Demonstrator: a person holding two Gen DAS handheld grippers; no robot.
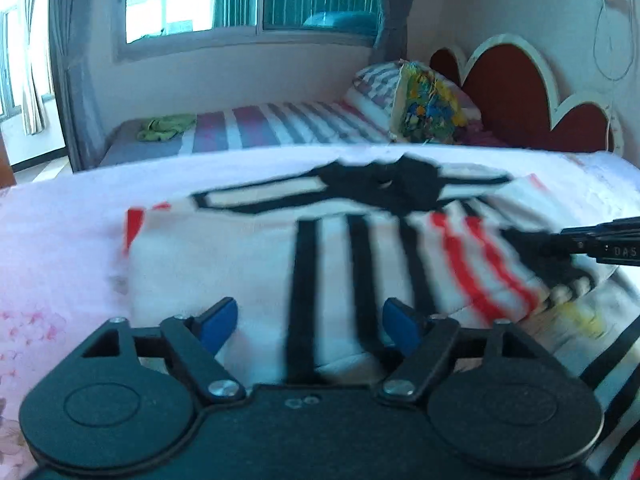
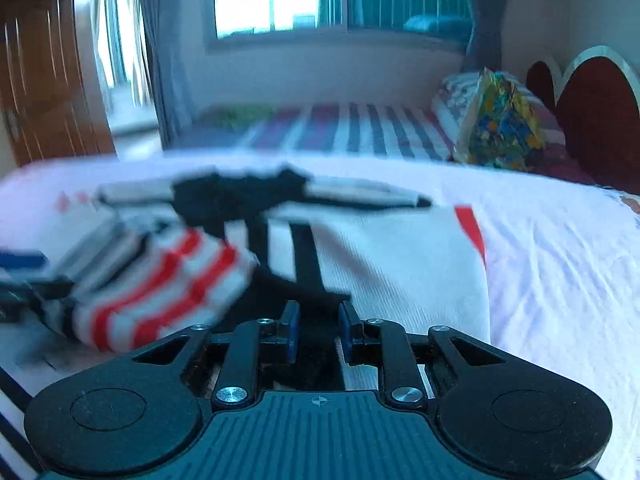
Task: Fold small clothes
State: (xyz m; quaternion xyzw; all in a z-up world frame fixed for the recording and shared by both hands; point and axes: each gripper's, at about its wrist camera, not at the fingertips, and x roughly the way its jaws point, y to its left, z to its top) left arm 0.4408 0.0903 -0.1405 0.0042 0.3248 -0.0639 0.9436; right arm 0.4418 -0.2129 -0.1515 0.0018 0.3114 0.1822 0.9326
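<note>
A small white shirt (image 1: 224,256) with black stripes, a black collar and red-striped sleeves lies flat on the pale bed cover (image 1: 60,232). My left gripper (image 1: 310,322) is open, its blue pads (image 1: 218,320) standing apart over the shirt's near edge. My right gripper (image 2: 318,328) has its pads close together on a black-edged fold of the shirt (image 2: 400,276), beside the red-striped sleeve (image 2: 168,284). In the left wrist view the right gripper (image 1: 560,246) reaches in from the right onto the sleeve (image 1: 488,264). The left gripper's blue pad (image 2: 22,260) shows at the left edge of the right wrist view.
A second bed with a striped cover (image 1: 280,128) stands behind, with a green cloth (image 1: 164,128) on it, a striped pillow (image 1: 376,80) and a colourful bag (image 1: 430,108). A red headboard (image 1: 516,92) is at the right. A wooden door (image 2: 44,80) is at the left.
</note>
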